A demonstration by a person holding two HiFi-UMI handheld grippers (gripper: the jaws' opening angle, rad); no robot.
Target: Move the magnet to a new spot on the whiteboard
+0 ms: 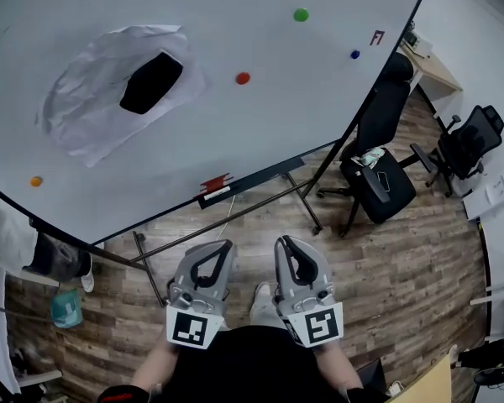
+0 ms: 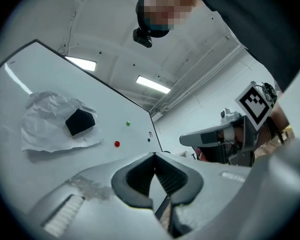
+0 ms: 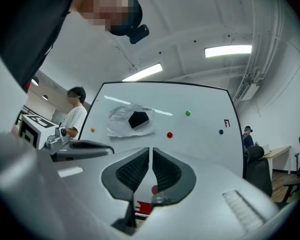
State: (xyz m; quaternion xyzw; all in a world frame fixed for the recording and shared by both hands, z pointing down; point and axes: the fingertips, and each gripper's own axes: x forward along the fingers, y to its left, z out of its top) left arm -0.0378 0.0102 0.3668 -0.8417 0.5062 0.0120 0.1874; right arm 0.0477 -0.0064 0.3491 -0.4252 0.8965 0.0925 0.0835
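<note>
The left tongs (image 1: 225, 245) pressed together and empty, the right tongs (image 1: 284, 242) a sliver apart and closing on nothing, both held low over the wood floor (image 1: 403, 259), well short of the red magnet (image 1: 243, 78) on the whiteboard (image 1: 235, 141), right of a crumpled paper sheet (image 1: 84, 116).

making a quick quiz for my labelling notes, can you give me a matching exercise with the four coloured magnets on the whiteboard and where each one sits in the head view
Things:
1. green magnet
2. red magnet
3. blue magnet
4. orange magnet

Places:
A. far left, below the crumpled paper
B. beside the red mark, farthest right of the four
C. highest of the four
D. just right of the crumpled paper

Pairs: 1-C, 2-D, 3-B, 4-A
</note>
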